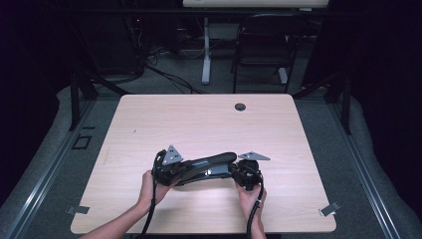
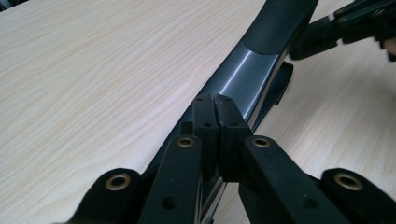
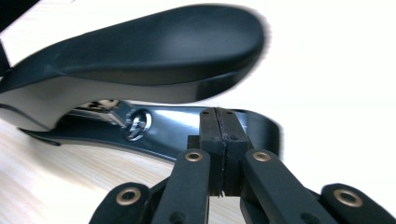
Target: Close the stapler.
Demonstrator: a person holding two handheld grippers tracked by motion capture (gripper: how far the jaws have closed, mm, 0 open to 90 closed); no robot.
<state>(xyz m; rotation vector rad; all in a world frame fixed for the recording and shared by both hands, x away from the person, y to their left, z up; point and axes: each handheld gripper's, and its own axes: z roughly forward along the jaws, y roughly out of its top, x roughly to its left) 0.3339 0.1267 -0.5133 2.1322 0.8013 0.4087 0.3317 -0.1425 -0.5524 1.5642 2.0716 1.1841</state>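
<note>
A long black stapler (image 1: pixel 209 163) with a grey body lies across the near middle of the wooden table (image 1: pixel 199 119). My left gripper (image 1: pixel 183 172) is at its left end. In the left gripper view the pads (image 2: pixel 215 100) are pressed together, tips against the stapler's grey arm (image 2: pixel 243 70). My right gripper (image 1: pixel 231 172) is at the stapler's right end. In the right gripper view its jaws (image 3: pixel 218 113) are shut pad to pad, just before the stapler's base, under the raised black handle (image 3: pixel 154 46). The right gripper's fingers (image 2: pixel 345 23) also show far off in the left gripper view.
A round cable hole (image 1: pixel 240 106) sits near the table's far edge. Metal clips are at the front left corner (image 1: pixel 78 209) and the front right corner (image 1: pixel 330 209). A black chair (image 1: pixel 263 45) and a white desk leg (image 1: pixel 205 59) stand beyond the table.
</note>
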